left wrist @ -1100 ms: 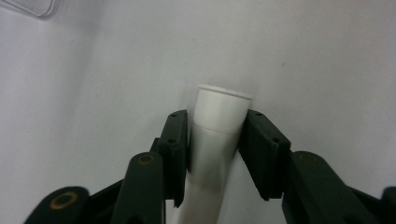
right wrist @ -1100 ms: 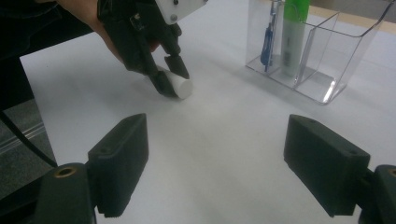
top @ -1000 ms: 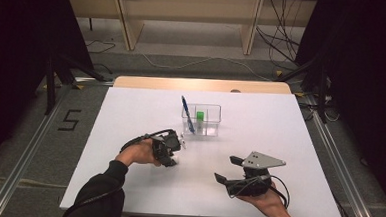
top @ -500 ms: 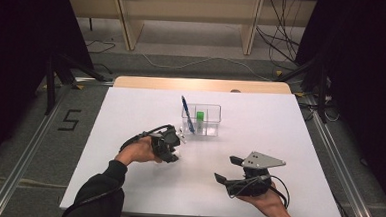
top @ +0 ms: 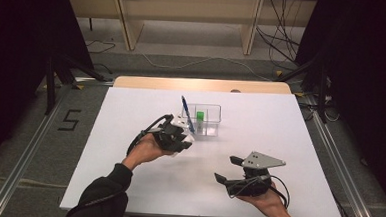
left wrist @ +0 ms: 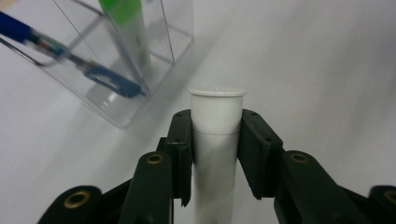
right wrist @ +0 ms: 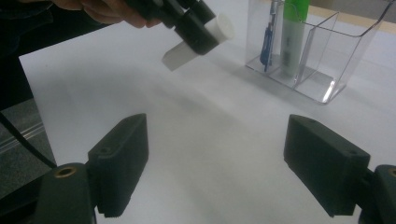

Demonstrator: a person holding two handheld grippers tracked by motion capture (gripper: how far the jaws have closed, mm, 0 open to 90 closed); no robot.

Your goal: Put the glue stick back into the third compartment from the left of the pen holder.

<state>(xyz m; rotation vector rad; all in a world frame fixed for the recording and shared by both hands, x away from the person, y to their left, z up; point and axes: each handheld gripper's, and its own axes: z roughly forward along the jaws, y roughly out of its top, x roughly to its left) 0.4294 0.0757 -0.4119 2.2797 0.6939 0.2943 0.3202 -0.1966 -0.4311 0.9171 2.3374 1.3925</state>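
Left gripper clamps a white tube, jaws closed on both sides just under its flanged cap end. Long axis runs along the jaws, cap end leading, pointing toward the clear organizer. In the right gripper view the tube is tilted, cap end up and toward the organizer, plain end lower, lifted off the worktop. In the high view the left gripper sits just beside the organizer's near-left corner, on the person's side of it.

Tube look: plain matte white cylinder, flat rimmed cap slightly wider than the body, no markings readable.

Organizer is transparent with divided compartments; a blue pen leans out of its left compartment, a green-capped marker stands in the next one over. Compartment on the organizer's right looks unoccupied.

Right gripper, jaws spread wide and holding nothing, is well apart from the organizer, near the worktop's front edge. Bare white surface lies all around the organizer, widest to its right and its front; worktop edges are far from it on every side.
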